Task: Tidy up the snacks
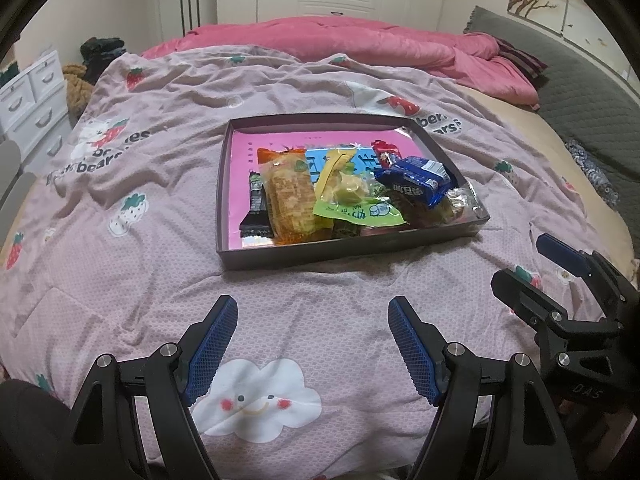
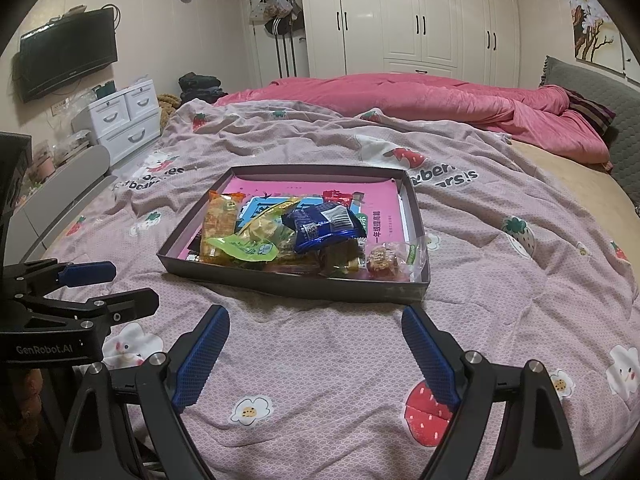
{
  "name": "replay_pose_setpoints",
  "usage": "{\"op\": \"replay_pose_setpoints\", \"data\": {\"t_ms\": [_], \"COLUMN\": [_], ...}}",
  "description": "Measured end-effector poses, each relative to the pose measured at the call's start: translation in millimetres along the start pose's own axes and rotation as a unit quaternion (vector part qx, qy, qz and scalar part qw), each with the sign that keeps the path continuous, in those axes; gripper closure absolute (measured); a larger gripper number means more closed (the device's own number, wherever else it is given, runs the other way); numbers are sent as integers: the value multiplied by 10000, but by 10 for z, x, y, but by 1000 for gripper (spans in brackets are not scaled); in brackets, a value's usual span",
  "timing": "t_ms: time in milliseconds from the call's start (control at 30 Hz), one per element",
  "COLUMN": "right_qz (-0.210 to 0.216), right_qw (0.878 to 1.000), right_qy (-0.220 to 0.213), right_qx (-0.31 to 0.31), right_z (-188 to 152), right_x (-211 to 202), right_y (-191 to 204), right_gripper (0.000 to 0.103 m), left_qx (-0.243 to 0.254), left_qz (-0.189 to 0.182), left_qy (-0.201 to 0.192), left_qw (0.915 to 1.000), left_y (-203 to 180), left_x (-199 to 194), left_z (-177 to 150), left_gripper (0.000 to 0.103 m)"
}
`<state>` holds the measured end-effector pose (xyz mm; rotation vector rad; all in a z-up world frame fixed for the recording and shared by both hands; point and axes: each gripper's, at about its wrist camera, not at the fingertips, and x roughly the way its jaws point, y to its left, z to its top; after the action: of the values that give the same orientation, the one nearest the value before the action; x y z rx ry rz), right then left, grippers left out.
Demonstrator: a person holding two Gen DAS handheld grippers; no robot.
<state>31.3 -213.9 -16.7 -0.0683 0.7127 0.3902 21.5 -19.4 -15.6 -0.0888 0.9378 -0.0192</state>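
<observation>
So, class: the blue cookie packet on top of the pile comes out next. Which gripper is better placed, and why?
Probably the right gripper: the blue cookie packet sits on the tray's right side, nearer it. The left gripper, equally open and empty, would reach across the pile.

Pink printed booklet [image 1: 280, 140] lining shallow dark cardboard tray [image 1: 320, 254] mostly buried under wrappers; wrapper print too small to read; black flat-screen TV [image 2: 68, 58] blurred.
</observation>
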Motion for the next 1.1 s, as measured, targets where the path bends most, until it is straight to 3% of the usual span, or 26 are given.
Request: {"op": "replay_pose_setpoints", "data": {"t_ms": [1100], "right_qz": [1], "right_qw": [10000], "right_qy": [8], "right_qx": [47], "right_z": [-7], "right_x": [4], "right_y": [-16], "right_gripper": [15], "left_qx": [-30], "left_qz": [57], "left_qy": [-34], "left_qw": [10000], "left_y": [3], "left_x": [-7], "left_z": [7], "left_gripper": [24]}}
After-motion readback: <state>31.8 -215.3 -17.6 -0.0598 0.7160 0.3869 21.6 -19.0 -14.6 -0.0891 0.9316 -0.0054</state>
